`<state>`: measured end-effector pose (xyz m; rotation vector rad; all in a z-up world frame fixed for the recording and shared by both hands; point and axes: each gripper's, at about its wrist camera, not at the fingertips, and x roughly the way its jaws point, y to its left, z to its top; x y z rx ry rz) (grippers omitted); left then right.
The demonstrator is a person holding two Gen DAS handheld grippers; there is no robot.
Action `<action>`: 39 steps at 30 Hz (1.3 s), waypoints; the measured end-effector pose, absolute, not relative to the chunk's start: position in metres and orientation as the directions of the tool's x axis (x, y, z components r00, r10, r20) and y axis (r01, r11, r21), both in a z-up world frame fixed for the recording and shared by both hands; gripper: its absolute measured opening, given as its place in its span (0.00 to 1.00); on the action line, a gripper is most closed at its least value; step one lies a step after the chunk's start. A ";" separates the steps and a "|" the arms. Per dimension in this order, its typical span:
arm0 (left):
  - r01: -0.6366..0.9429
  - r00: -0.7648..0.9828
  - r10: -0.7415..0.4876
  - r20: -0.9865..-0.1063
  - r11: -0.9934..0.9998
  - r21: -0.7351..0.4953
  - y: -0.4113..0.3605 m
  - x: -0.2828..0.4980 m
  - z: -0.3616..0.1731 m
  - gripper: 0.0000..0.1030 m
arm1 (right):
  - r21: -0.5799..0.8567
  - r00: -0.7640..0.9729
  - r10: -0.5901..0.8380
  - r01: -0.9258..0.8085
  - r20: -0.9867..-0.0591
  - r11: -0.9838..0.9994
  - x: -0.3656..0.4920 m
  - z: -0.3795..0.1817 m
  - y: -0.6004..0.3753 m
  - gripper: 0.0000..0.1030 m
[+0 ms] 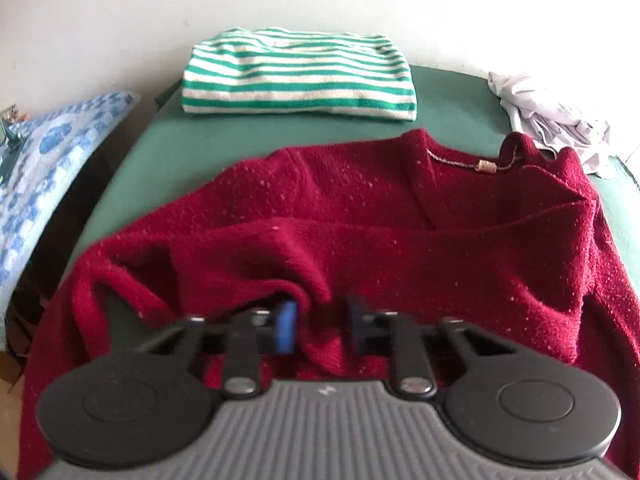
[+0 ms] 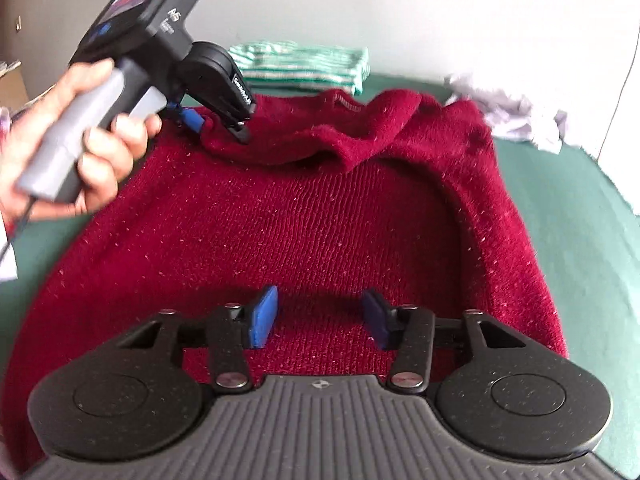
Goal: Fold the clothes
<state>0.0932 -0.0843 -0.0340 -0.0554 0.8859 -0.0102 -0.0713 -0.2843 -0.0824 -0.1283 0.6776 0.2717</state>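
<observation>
Green tabletop (image 1: pixel 452 92) – left gripper (image 1: pixel 320 326) pinches red sweater (image 1: pixel 400 240) fold; right gripper (image 2: pixel 320 322) spread above.

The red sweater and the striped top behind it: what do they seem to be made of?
The red sweater looks like a thick, fuzzy knit, wool or acrylic I cannot tell: knit rows show, with pale lint flecks all over. The striped top looks like a softer, flatter knit, perhaps cotton jersey or terry, matte, with green and white bands; blur hides its weave.
</observation>
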 end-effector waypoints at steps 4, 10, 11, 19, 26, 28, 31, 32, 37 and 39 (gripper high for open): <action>0.037 0.703 0.010 -0.711 0.998 0.050 -0.102 0.073 -0.024 0.06 | 0.015 0.755 0.211 -0.257 -0.620 0.966 -0.075 -0.084 -0.291 0.57; 0.234 0.774 -0.027 -0.633 0.940 0.246 -0.156 0.019 -0.020 0.06 | 0.100 0.742 0.228 -0.214 -0.631 0.972 -0.070 -0.066 -0.317 0.28; 0.261 0.776 -0.040 -0.629 0.929 0.262 -0.162 0.012 -0.022 0.07 | 0.122 0.743 0.225 -0.192 -0.630 0.974 -0.068 -0.061 -0.325 0.27; 0.330 0.807 -0.024 -0.590 0.847 0.417 -0.193 -0.015 -0.056 0.11 | 0.173 0.772 0.269 -0.206 -0.576 0.963 -0.030 -0.010 -0.352 0.37; 0.323 0.845 -0.012 -0.534 0.808 0.492 -0.199 -0.024 -0.066 0.09 | 0.402 0.575 0.477 -0.263 -0.665 0.877 0.036 -0.031 -0.297 0.52; 0.318 0.849 -0.010 -0.528 0.809 0.495 -0.199 -0.023 -0.067 0.09 | 0.371 0.571 0.414 -0.197 -0.709 0.907 0.043 -0.042 -0.290 0.49; 0.313 0.853 -0.006 -0.522 0.806 0.502 -0.199 -0.022 -0.068 0.09 | 0.427 0.519 0.457 -0.185 -0.722 0.885 0.048 -0.056 -0.290 0.15; 0.312 0.854 -0.005 -0.520 0.805 0.504 -0.199 -0.022 -0.069 0.09 | 0.444 0.512 0.462 -0.167 -0.724 0.880 0.048 -0.061 -0.293 0.08; 0.310 0.852 -0.011 -0.523 0.816 0.488 -0.195 -0.017 -0.068 0.10 | 0.517 0.575 0.495 -0.140 -0.652 0.844 0.041 -0.047 -0.311 0.06; 0.311 0.849 -0.016 -0.528 0.823 0.475 -0.192 -0.015 -0.065 0.13 | 0.566 0.621 0.518 -0.142 -0.589 0.812 0.032 -0.035 -0.324 0.06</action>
